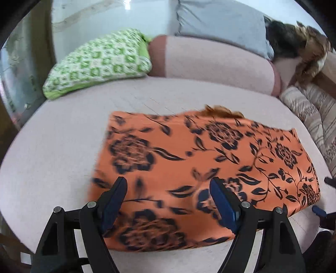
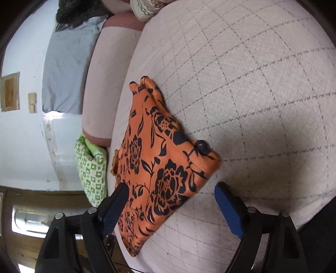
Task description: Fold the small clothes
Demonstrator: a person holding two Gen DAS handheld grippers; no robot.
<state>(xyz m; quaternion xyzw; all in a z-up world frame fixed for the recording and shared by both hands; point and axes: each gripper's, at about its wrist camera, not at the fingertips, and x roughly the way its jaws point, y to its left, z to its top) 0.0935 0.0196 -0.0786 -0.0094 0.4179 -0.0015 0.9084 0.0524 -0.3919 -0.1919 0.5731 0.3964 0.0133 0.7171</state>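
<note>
The orange cloth [image 1: 201, 168] with a black flower print lies folded on the pale quilted bed [image 1: 52, 147]. In the left wrist view it stretches straight ahead of the left gripper [image 1: 168, 189], whose jaws stand wide apart with nothing between the pads; the near edge of the cloth runs under and between the two fingers, and its left part is blurred. Beyond the cloth, further ahead and to the left of this gripper, a green patterned pillow [image 1: 98, 61] rests against a pink bolster [image 1: 210, 63], and a grey cushion [image 1: 220, 19] leans behind the bolster. A striped blanket [image 1: 310, 113] lies off to the right. At the right edge of this view, just past the cloth's right end, the dark tips of the other gripper show.

In the right wrist view the right gripper [image 2: 171, 191] is also spread wide and holds nothing. The cloth [image 2: 155, 159] lies ahead of it, mostly toward its left finger [image 2: 115, 208], which overlaps the cloth's edge; whether it touches cannot be told. The blue-padded right finger [image 2: 229, 210] sits over bare bed [image 2: 252, 84], apart from the cloth's corner.
</note>
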